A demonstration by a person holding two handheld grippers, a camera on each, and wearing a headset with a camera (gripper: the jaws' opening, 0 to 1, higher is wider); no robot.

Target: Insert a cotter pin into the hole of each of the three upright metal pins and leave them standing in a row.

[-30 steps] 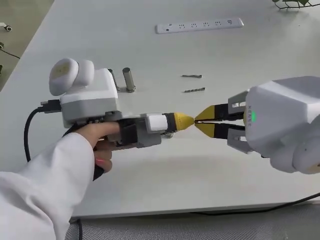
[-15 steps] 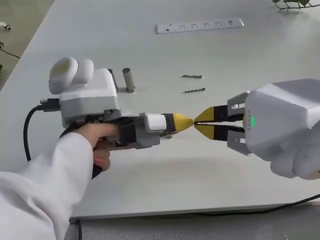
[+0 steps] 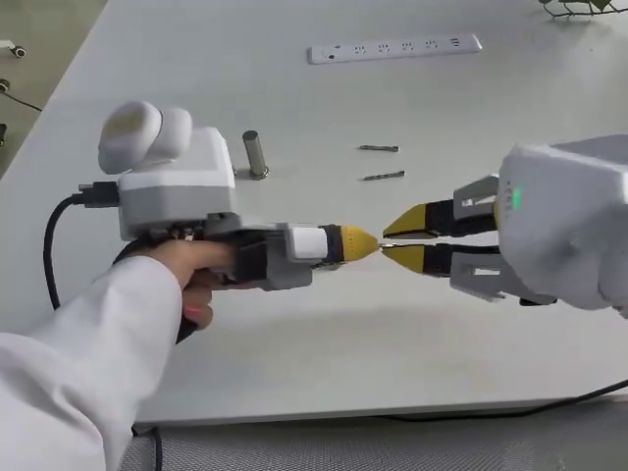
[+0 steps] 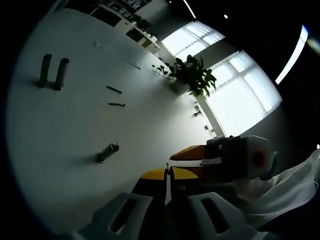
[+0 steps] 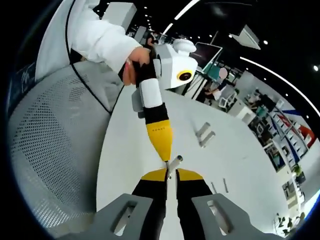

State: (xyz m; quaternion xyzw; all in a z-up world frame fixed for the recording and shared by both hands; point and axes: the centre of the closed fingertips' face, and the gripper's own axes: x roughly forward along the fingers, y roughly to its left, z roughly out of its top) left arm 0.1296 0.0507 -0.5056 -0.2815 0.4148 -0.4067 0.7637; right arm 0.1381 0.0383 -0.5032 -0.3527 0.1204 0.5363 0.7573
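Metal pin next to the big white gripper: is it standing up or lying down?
Standing up. In the head view the metal pin rests on its wide base on the table, flat top pointing up.

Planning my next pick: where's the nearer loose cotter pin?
Head view: the nearer cotter pin lies on the table, right of the upright metal pin, just in front of the other cotter pin.
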